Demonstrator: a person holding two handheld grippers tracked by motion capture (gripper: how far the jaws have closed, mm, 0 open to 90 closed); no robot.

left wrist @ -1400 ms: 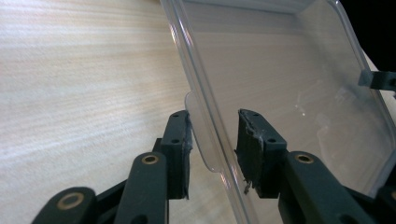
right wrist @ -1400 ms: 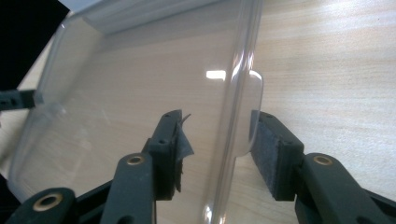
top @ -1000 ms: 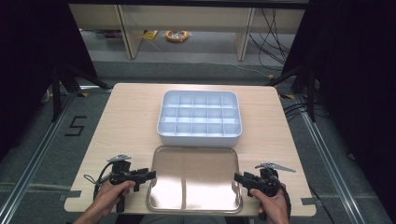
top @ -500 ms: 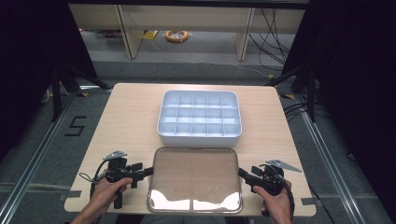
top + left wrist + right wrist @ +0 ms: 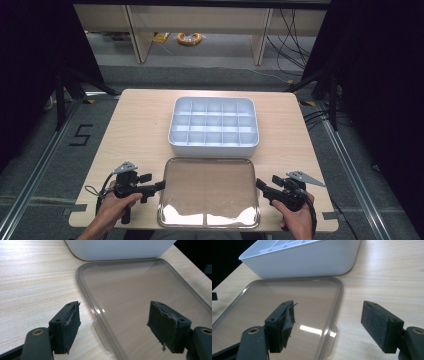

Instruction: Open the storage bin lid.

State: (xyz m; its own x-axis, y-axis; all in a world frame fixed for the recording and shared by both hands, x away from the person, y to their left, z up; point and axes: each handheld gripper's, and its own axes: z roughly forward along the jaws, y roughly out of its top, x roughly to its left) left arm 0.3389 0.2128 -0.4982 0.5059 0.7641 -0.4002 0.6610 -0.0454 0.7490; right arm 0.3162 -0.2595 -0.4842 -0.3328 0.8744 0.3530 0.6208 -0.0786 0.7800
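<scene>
Since a second ago: both grippers have backed off the lid's short edges, and their jaws have just been opening with nothing gripped; the lid lies where it lay.
High view, lid: clear lid (image 5: pixel 209 192) flat on the table (image 5: pixel 130 130), just in front of the white divided box (image 5: pixel 214 126).
High view, grippers: left gripper (image 5: pixel 161 185) at the lid's left edge, right gripper (image 5: pixel 258 184) at its right edge, both level and pointing inward.
Left gripper view: jaws wide apart and empty; the lid's rim and a small tab (image 5: pixel 100 333) lie between and just ahead of them.
Right gripper view: jaws equally wide and empty; the opposite tab (image 5: pixel 331 341) sits between them.
Handling, judged: thin, light, stiff but slightly flexible plastic, smooth and slippery.
Hold, judged: pinch the rim at both tabs together, gently, so it lifts level.
</scene>
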